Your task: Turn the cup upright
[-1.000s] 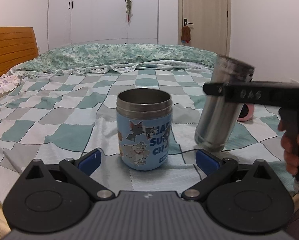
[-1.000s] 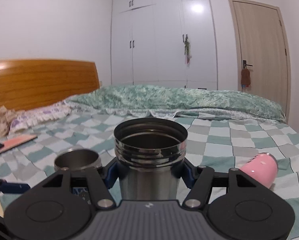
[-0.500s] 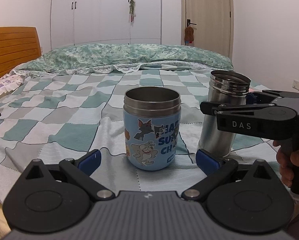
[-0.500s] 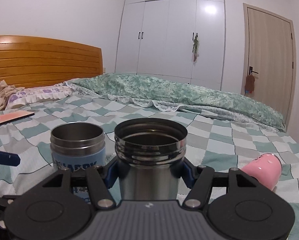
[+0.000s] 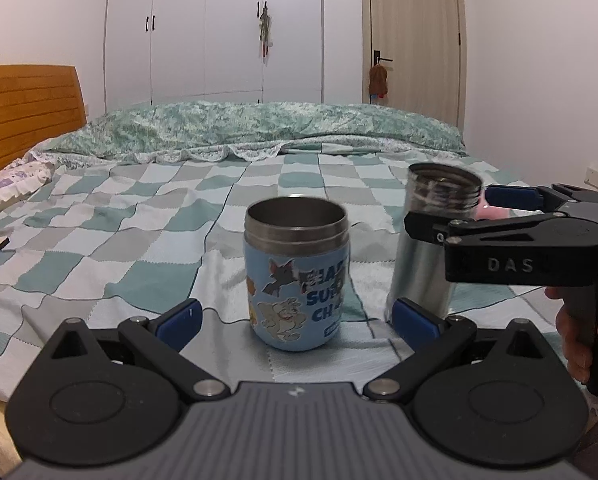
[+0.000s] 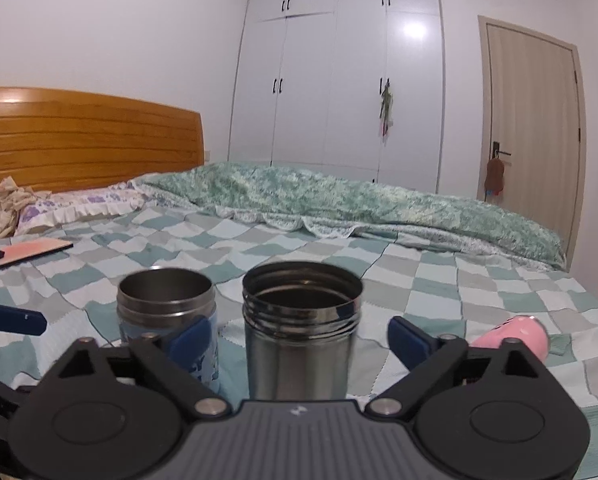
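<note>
The right gripper (image 6: 299, 340) has its fingers spread on either side of the steel cup (image 6: 301, 328), which stands upright near the bed's (image 6: 479, 276) front edge; the wise move seems a straight pull back without nudging it. The left gripper (image 5: 295, 316) is spread too, before the blue cup (image 5: 297, 276). That makes three cups: two upright and one pink cup (image 6: 513, 336) on its side.

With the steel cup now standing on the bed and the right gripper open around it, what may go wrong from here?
1. The steel cup is tall and narrow and stands on a soft, wrinkled blanket; it may tip over.
2. The right gripper has its fingers on both sides of the cup; pulling back crookedly may knock it.
3. The blue cup stands close beside it and may be hit if it falls.
</note>
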Tool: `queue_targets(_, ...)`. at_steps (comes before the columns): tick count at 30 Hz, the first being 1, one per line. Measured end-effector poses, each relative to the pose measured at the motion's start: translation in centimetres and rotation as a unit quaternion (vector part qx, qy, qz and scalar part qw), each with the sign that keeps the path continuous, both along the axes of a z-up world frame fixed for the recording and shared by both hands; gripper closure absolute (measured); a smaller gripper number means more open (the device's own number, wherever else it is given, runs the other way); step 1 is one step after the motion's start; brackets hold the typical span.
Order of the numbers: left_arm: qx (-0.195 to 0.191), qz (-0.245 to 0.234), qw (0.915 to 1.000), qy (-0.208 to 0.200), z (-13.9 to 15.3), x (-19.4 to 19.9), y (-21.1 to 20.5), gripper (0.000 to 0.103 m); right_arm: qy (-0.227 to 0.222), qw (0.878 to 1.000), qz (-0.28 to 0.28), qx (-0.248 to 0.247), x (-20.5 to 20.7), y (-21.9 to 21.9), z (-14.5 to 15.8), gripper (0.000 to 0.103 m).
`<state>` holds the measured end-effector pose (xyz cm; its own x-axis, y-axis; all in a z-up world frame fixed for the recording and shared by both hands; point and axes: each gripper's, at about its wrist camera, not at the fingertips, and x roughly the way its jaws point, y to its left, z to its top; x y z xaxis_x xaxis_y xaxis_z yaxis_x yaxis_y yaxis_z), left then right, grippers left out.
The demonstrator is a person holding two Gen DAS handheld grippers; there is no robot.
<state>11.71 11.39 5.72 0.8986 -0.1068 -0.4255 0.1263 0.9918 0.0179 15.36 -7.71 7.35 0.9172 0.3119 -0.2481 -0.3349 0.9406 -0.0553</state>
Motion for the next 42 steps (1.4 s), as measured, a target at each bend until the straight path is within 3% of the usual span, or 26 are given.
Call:
queue_targets(19,-0.033,-0.024,0.9975,-0.057,1.9,-6.4,-6.7,0.0,-0.053,0.997,-0.047,0.012,-10.5,-9.3,1.2,0.0)
queue_targets(25,-0.044,-0.028,0.9958,-0.076,1.0,-8.1,-9.2,0.0,-0.053,0.996,-0.074,0.024,-13.4,-12.5,0.3,0.0)
queue_targets(31,-0.058,-0.003,0.9945,-0.087,-0.7,-9.0,-10.5,0.0,-0.059,0.993,-0.101,0.032,-15.9,-14.8,-1.5,0.0)
queue_targets(42,-0.031,0.044,0.9876,-0.147,-3.5,-9.9,-11.0,0.0,-0.108,0.986,-0.118,0.039,-18.5,-16.9,-4.6,0.0)
